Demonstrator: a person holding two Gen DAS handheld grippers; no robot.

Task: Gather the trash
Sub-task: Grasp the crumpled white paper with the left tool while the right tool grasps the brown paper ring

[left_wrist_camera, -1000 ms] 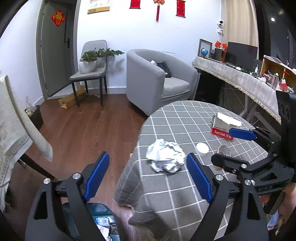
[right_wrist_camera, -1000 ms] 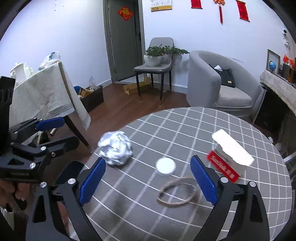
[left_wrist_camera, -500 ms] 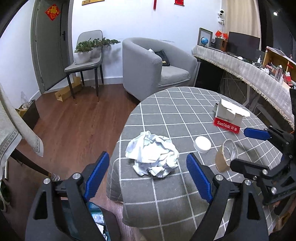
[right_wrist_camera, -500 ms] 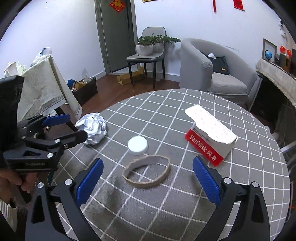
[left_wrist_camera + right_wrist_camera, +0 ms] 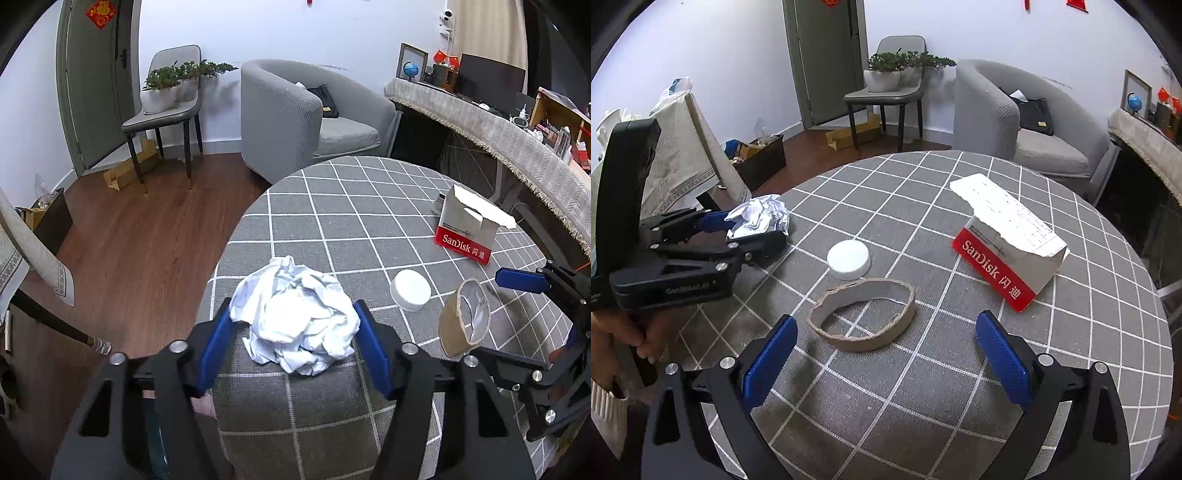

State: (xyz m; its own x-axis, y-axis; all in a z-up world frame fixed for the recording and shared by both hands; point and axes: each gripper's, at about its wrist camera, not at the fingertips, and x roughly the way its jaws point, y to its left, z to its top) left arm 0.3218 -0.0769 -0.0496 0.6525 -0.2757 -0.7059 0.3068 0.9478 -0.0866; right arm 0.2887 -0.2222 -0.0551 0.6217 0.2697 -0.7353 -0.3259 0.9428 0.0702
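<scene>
A crumpled white paper ball (image 5: 295, 314) lies near the left edge of the round table with a grey checked cloth (image 5: 351, 206). My left gripper (image 5: 293, 350) has closed onto the ball, its blue pads touching both sides; this also shows in the right wrist view (image 5: 757, 218). My right gripper (image 5: 886, 358) is open just above the table, its fingers to either side of a brown cardboard ring (image 5: 862, 314). A white round lid (image 5: 848, 259) sits beyond the ring. A torn red-and-white SanDisk box (image 5: 1004, 251) lies to the right.
A grey armchair (image 5: 295, 118), a chair with a potted plant (image 5: 166, 96) and a cloth-covered desk (image 5: 517, 147) stand beyond the table. A draped table (image 5: 683, 155) and a dark bin (image 5: 761, 158) stand at the left on the wooden floor.
My left gripper moved forward and narrowed its fingers around the paper ball. My right gripper came lower and closer to the cardboard ring, staying open.
</scene>
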